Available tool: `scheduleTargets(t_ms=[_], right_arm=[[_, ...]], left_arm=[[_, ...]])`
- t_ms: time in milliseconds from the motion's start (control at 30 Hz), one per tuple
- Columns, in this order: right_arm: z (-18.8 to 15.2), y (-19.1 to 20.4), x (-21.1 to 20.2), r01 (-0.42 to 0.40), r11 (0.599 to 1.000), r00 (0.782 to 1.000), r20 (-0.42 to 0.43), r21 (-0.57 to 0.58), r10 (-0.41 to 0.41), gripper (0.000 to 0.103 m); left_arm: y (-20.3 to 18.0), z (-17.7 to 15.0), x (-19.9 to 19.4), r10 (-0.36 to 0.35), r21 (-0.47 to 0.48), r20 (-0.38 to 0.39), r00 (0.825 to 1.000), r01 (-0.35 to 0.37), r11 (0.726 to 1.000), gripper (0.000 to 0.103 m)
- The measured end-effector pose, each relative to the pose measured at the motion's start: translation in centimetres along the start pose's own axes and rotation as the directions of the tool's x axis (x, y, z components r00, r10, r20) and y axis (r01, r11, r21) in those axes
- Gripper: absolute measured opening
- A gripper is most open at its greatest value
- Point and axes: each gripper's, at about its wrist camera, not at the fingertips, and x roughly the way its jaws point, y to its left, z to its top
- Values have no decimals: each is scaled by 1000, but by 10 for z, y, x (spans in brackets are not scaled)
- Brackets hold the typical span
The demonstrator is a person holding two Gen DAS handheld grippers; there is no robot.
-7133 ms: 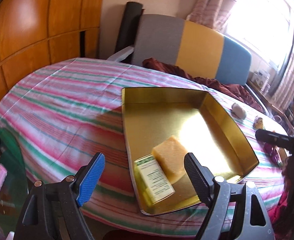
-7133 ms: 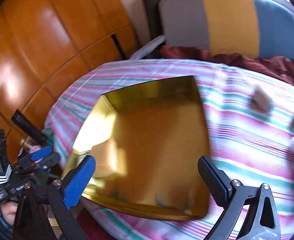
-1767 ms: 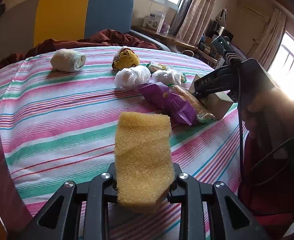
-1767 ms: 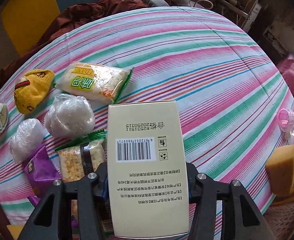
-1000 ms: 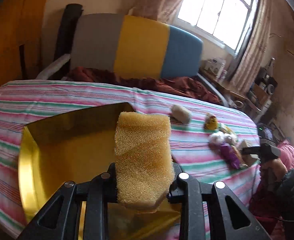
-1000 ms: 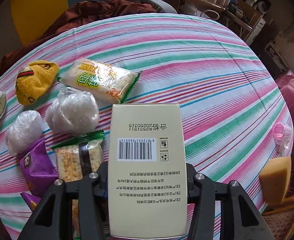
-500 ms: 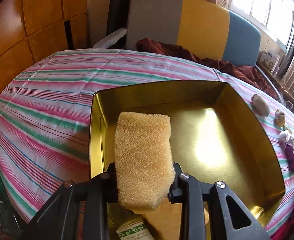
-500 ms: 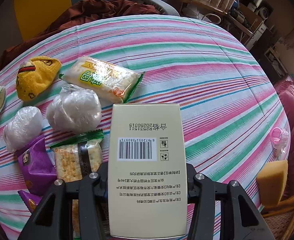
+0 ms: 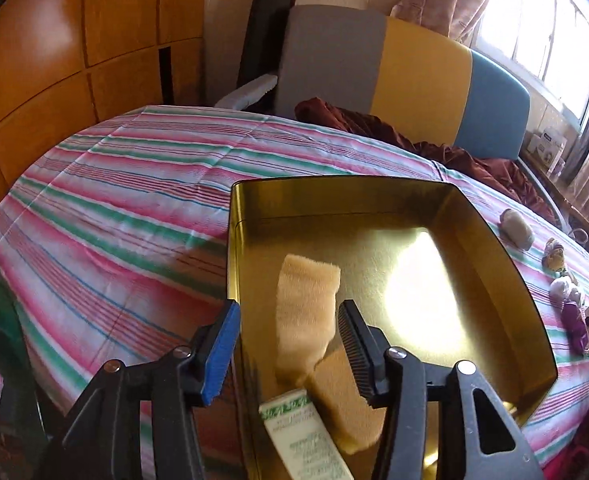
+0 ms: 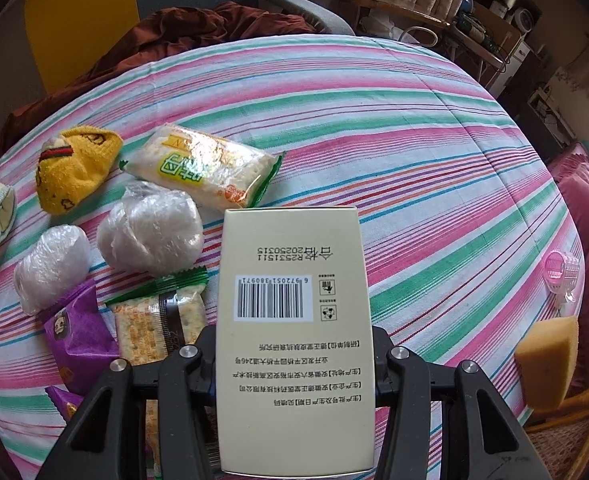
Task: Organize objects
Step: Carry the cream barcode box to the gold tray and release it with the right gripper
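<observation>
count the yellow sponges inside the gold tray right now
2 in the gold tray: a blurred sponge between the open left gripper jaws, and another sponge at the near edge beside a green-printed box. More may hide behind the gripper.

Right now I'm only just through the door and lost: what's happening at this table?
Someone is sorting loose items into a gold tray on the striped tablecloth. The left gripper has its jaws open above the tray, and a yellow sponge sits blurred between them, apparently just let go. Another sponge and a green-printed box already lie in the tray. The right gripper is clamped on a cream carton above the snack packets and socks.
</observation>
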Motion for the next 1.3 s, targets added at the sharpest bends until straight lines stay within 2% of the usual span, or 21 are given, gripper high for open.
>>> scheduleTargets(t_ms=[100, 267, 367, 467, 567, 733, 833, 900, 1067, 1233, 1267, 1300], right_arm=[[1, -7, -17, -65, 997, 996, 72, 48, 61, 51], [-3, 6, -62, -155, 988, 962, 229, 16, 147, 51], [-10, 31, -93, -211, 977, 939, 273, -26, 210, 51], [-13, 72, -122, -310, 943, 901, 278, -124, 333, 51], [-27, 135, -150, -384, 881, 860, 240, -276, 450, 51], [-66, 250, -179, -481, 724, 795, 101, -494, 598, 51], [-90, 310, -177, -514, 651, 784, 2, -558, 621, 51], [-103, 339, -172, -529, 620, 783, -50, -579, 620, 51], [-124, 404, -146, -560, 591, 791, -163, -581, 589, 51], [-135, 458, -133, -556, 605, 805, -188, -570, 562, 52], [-135, 464, -132, -565, 605, 799, -190, -560, 570, 54], [-136, 471, -130, -596, 595, 780, -211, -539, 589, 60]], left_arm=[[3, -12, -14, 2, -5, 3, 1000, -2, 1000, 51], [14, -26, -29, 6, -20, -3, 1000, -6, 1000, 51], [18, -31, -33, 10, -17, 3, 1000, -10, 1000, 51], [21, -34, -34, 2, -36, 3, 1000, -2, 999, 51], [20, -34, -37, -6, -35, 14, 1000, 7, 999, 51], [19, -36, -38, -8, -28, 22, 1000, 9, 1000, 51], [21, -38, -36, -12, -39, 16, 1000, 13, 999, 51], [22, -39, -34, -18, -46, 8, 1000, 18, 999, 51], [21, -42, -30, -36, -54, -4, 999, 35, 998, 51], [24, -44, -27, -46, -76, -20, 999, 45, 996, 51], [25, -44, -27, -47, -82, -20, 999, 45, 996, 51], [26, -44, -27, -48, -87, -20, 999, 46, 995, 51]])
